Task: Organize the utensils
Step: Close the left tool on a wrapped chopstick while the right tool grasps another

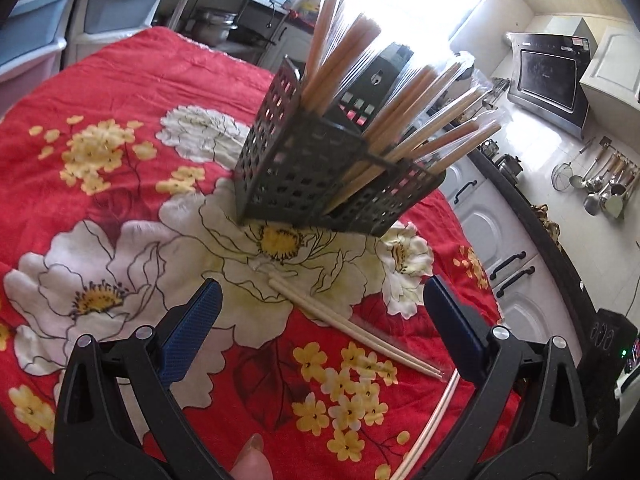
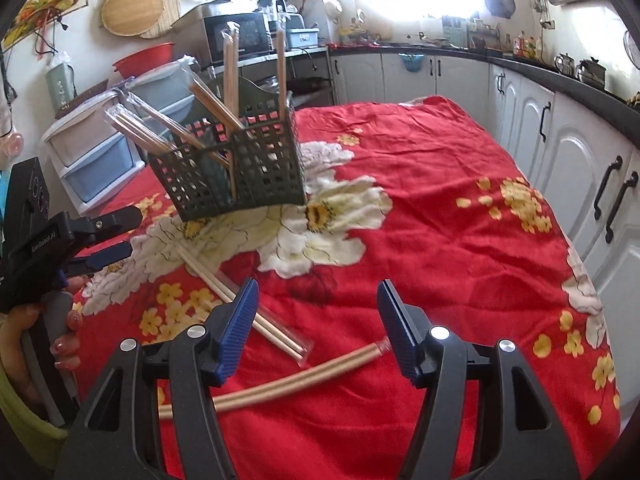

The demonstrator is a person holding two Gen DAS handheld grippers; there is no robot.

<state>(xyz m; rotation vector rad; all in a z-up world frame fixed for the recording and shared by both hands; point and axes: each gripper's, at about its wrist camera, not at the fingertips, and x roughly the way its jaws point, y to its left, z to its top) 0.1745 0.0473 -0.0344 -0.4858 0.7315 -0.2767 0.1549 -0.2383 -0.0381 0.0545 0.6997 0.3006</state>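
Wrapped chopstick pairs on a red floral tablecloth, dark holder behind, both grippers wide apart and empty.

Nearest the holder, one wrapped chopstick pair (image 1: 352, 324) (image 2: 240, 300) lying flat, long axis diagonal, far end almost at the holder's base, near end pointing toward the right gripper. Just beyond that near end, a second wrapped pair (image 2: 288, 376) (image 1: 432, 420) lying crosswise, end close to the right gripper's right finger. Behind, a perforated dark utensil holder (image 1: 316, 168) (image 2: 240, 168) standing on the white flower print, packed with sleeved chopsticks (image 1: 404, 120) (image 2: 168, 120) leaning outward, tops fanned up and away. Left gripper (image 1: 320, 312) spread wide above the first pair, gripping nothing. Right gripper (image 2: 318, 312) likewise spread wide over the tablecloth (image 2: 460, 240), fingers apart and empty. Beyond, white kitchen cabinets (image 2: 560, 152).
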